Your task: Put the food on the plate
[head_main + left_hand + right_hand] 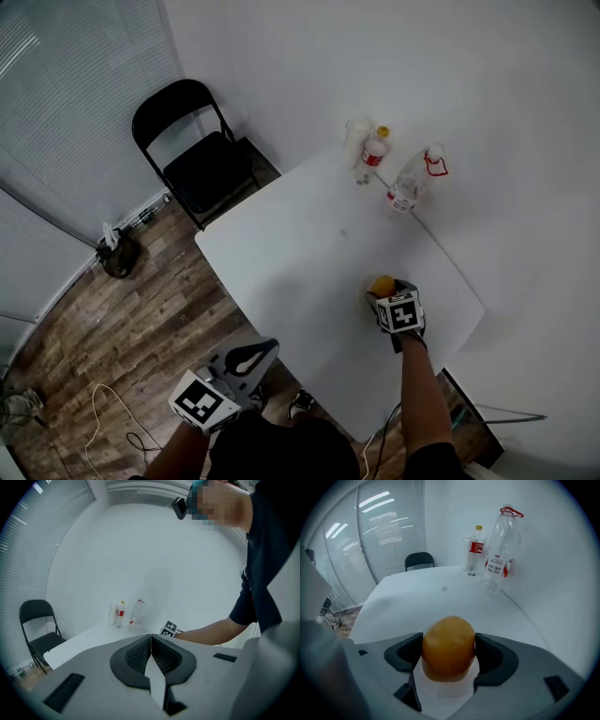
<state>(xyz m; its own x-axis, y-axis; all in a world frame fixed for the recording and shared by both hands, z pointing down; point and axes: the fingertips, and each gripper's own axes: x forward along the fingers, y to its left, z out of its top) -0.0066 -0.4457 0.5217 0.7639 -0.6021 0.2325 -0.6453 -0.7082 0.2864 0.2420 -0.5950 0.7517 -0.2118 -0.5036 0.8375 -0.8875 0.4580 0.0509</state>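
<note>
An orange-brown rounded piece of food (448, 646), like a potato, sits between the jaws of my right gripper (449, 652), which is shut on it. Under it lies a small white plate (445, 690); I cannot tell whether the food rests on it. In the head view the food (382, 284) and the right gripper (386, 292) are over the plate (369, 302) near the table's right edge. My left gripper (249, 357) hangs off the table's near side, low at the left, shut with nothing in it (151, 654).
A white table (300, 262) stands against a white wall. At its far corner stand a red-labelled cola bottle (374, 150), a clear water bottle (410, 183) and a clear cup (355, 141). A black folding chair (199, 155) stands beyond the table on the wood floor.
</note>
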